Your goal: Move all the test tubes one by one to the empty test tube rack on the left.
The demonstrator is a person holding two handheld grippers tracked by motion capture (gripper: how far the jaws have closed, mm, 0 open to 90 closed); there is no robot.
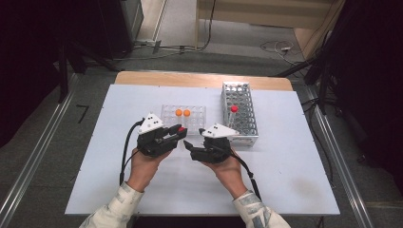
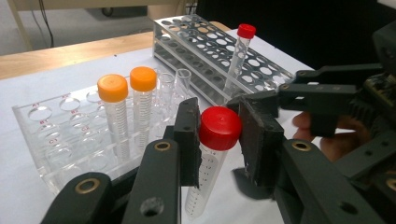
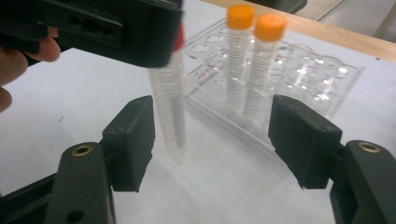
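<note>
Left gripper (image 2: 217, 140) pinched red-capped tube (image 2: 219, 128) by cap, above table at 7 o'clock of clear rack (image 1: 183, 116). Right gripper (image 3: 212, 135) spread around tube body, not touching. Two orange-capped tubes (image 1: 182, 113) already racked; handover, placement judged pending.

A white table top (image 1: 285, 161) rests on a pale wooden board (image 1: 199, 79) whose far edge shows beyond it. The floor (image 1: 47, 142) around is grey carpet, with metal rails (image 1: 28, 164) running along both sides of the table. Dark curtains (image 1: 375, 71) close the room at left and right. Beyond the table stands light wooden furniture (image 1: 266, 12), with cables (image 1: 278, 47) lying loose on the floor near it.
</note>
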